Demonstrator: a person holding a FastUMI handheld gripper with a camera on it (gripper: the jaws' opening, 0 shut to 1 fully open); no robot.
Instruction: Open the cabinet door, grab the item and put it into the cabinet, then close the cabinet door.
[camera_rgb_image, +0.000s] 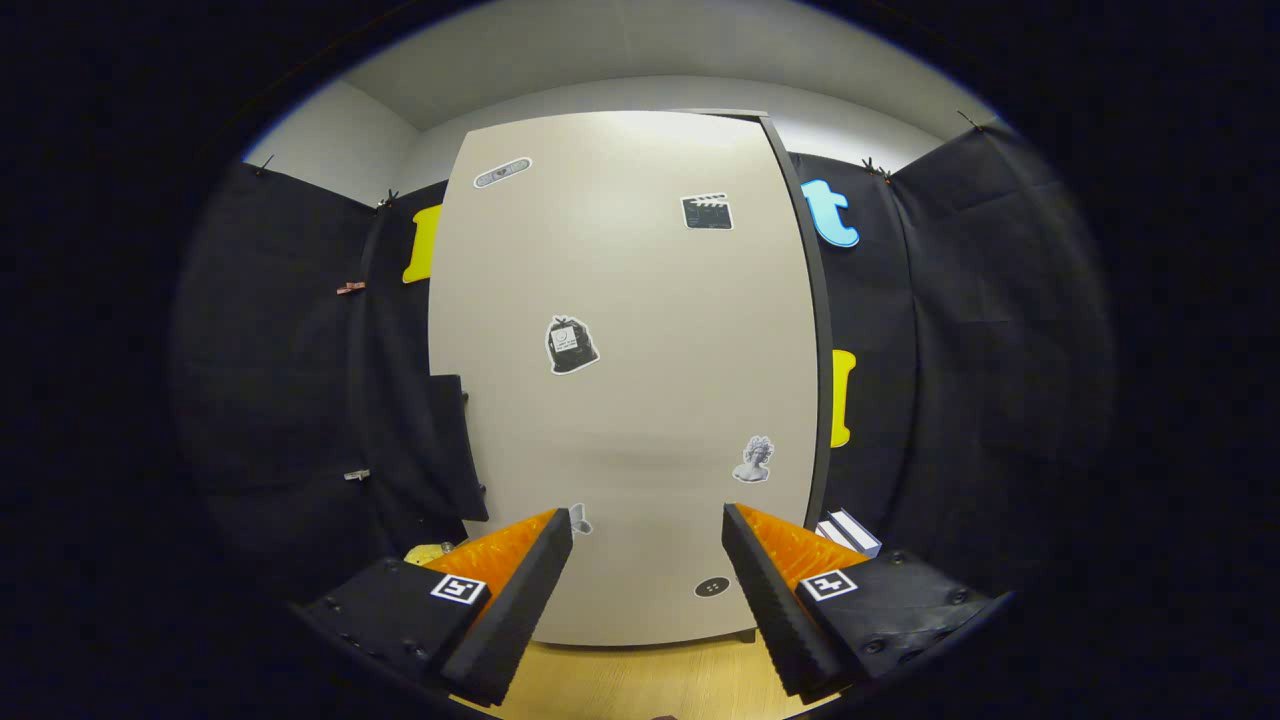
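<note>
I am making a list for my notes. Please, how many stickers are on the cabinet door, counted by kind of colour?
On the cabinet door, with the open gripper empty before it:
Mostly black stickers: 3 (bag figure, clapperboard, small oval)
Grey or pale stickers: 3 (long strip, bust, one half hidden by a finger)
Total: 6

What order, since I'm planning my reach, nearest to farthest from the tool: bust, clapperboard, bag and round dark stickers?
From the open tool, on the cabinet door:
1. Round dark sticker, low, beside the right finger.
2. Bust sticker, above it, right side.
3. Bag sticker, mid-door, left of centre.
4. Clapperboard sticker, high right.
</note>
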